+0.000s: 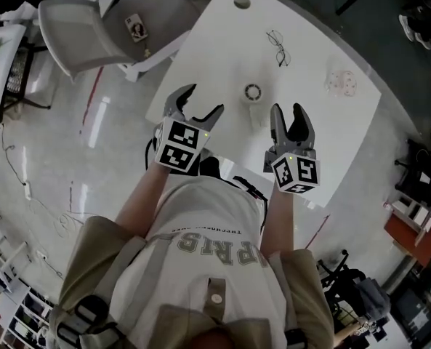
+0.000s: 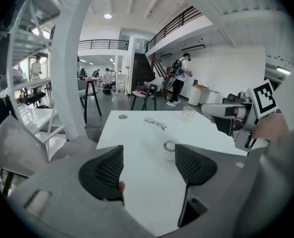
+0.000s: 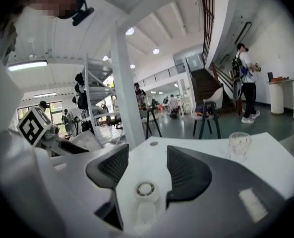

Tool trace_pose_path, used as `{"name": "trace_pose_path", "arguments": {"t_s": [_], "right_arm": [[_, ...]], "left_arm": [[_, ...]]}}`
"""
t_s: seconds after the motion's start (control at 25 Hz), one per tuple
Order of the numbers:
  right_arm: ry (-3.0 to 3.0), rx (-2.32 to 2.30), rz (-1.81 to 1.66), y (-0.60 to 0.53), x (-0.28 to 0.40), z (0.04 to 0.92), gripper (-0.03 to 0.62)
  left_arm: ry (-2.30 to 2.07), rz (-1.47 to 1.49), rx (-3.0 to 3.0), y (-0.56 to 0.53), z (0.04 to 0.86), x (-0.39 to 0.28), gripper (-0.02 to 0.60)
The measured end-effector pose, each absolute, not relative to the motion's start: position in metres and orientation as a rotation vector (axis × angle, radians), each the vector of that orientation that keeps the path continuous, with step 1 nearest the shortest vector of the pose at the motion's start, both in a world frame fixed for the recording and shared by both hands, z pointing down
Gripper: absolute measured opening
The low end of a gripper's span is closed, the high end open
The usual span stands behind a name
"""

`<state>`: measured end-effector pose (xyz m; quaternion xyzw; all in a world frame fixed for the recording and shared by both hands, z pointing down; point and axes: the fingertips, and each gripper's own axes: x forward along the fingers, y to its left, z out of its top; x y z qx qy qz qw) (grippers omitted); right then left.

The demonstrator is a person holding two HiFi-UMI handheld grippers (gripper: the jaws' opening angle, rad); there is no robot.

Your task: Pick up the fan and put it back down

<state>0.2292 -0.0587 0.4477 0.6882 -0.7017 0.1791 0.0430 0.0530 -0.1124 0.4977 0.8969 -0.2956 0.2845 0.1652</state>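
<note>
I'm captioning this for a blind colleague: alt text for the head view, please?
Seen from above, a person holds the left gripper and right gripper, both open and empty, toward a small white fan on a white table. Eyeglasses and a glass sit farther back; a grey chair stands at left.

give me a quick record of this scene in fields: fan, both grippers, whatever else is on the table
fan: small, white, lying on the table, nothing gripping it
left gripper: open, empty, off the table
right gripper: open, empty, lined up with the fan but not touching it
table: white, mostly bare
other items: eyeglasses and a clear drinking glass, both beyond the fan
nearby: grey chair beside the table
</note>
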Motion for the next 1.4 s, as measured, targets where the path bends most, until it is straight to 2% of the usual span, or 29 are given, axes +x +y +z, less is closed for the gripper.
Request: {"name": "trace_pose_path", "arguments": {"t_s": [0.2, 0.52, 0.6, 0.84, 1.0, 1.28, 1.4], "right_arm": [[-2.203, 2.280, 0.244, -0.038, 0.244, 0.375, 0.239], [-2.177, 2.376, 0.068, 0.002, 0.267, 0.312, 0.235], [-2.158, 2.366, 0.024, 0.009, 0.271, 0.303, 0.221], [-2.117, 2.370, -0.063, 0.026, 0.281, 0.278, 0.178], [-2.117, 2.356, -0.122, 0.034, 0.283, 0.266, 0.121], [-2.126, 2.327, -0.191, 0.044, 0.282, 0.253, 0.062], [-2.125, 2.326, -0.200, 0.047, 0.284, 0.251, 0.053]], "left_arm": [[-0.937, 0.636, 2.632, -0.121, 0.451, 0.055, 0.337], [-1.146, 0.339, 2.744, -0.119, 0.373, 0.040, 0.326], [-1.195, 0.298, 2.768, -0.116, 0.359, 0.037, 0.284], [-1.209, 0.170, 2.832, -0.103, 0.325, 0.043, 0.284], [-1.256, 0.087, 2.880, -0.092, 0.303, 0.044, 0.272], [-1.322, 0.013, 2.882, -0.082, 0.285, 0.036, 0.154], [-1.328, 0.012, 2.885, -0.079, 0.284, 0.038, 0.123]]}}
